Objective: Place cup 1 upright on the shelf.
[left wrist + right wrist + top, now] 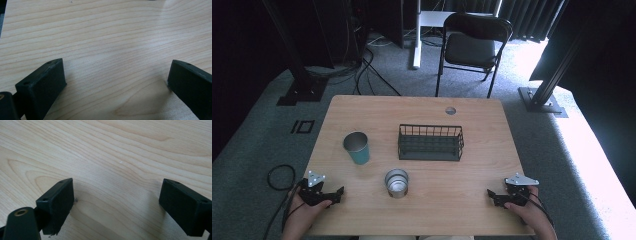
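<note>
Both tongs, left (337, 192) and right (492, 194), rested released on the surface (452, 200), flanking the steel tin (396, 183). Probably a ready pose, since the tin stood nearest.

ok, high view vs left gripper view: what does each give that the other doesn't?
High view alone: teal cup, metal tin, wire basket, chair, right claw and both hands. Left gripper view alone: a close look at its jaws, spread wide over bare wood grain with nothing between. Shared: the table and left claw.

Black claws (337, 195), grey three-cornered plates (315, 178)
</note>
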`<state>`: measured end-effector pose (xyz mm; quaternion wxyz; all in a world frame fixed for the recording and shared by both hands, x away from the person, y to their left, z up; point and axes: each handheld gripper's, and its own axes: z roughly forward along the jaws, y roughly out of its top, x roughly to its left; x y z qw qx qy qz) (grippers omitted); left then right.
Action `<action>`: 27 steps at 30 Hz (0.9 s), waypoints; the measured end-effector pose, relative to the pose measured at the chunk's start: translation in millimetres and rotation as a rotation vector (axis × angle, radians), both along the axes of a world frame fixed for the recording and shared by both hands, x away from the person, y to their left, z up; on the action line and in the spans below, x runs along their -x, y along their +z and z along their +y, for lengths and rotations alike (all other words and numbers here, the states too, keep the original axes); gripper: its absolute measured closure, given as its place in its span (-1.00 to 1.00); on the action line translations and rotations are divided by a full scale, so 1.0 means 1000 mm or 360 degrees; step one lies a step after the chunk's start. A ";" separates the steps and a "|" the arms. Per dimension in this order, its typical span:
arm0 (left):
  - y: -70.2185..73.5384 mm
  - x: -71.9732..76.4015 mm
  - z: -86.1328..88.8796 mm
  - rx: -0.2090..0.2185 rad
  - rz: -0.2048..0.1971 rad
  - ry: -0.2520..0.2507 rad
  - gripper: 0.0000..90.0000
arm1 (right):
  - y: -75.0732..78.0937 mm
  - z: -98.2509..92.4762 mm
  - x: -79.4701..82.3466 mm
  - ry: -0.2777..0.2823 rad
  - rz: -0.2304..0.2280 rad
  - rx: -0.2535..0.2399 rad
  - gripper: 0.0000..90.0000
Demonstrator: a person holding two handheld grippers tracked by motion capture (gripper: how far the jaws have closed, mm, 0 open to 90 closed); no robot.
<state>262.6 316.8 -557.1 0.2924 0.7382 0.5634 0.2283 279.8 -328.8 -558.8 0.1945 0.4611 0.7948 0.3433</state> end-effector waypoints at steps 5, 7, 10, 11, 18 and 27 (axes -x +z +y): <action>0.000 0.000 0.000 0.0000 0.0000 0.0000 -0.95 | 0.000 0.000 -0.001 0.0000 0.0002 0.0000 -0.73; 0.000 0.000 0.000 0.0001 0.0000 0.0000 -0.95 | 0.000 0.000 -0.001 0.0002 0.0002 -0.0001 -0.74; 0.000 0.000 0.000 0.0000 0.0001 0.0000 -0.95 | 0.000 0.000 -0.001 0.0002 0.0002 0.0000 -0.74; 0.000 0.000 0.000 0.0001 0.0001 0.0000 -0.95 | 0.000 0.000 -0.001 0.0003 0.0002 0.0000 -0.74; 0.000 0.000 0.000 0.0001 0.0001 -0.0001 -0.95 | 0.000 0.001 -0.001 0.0021 0.0000 -0.0002 -0.73; 0.000 0.000 0.000 0.0001 0.0001 -0.0001 -0.95 | 0.000 0.014 -0.002 0.0098 -0.0005 -0.0004 -0.72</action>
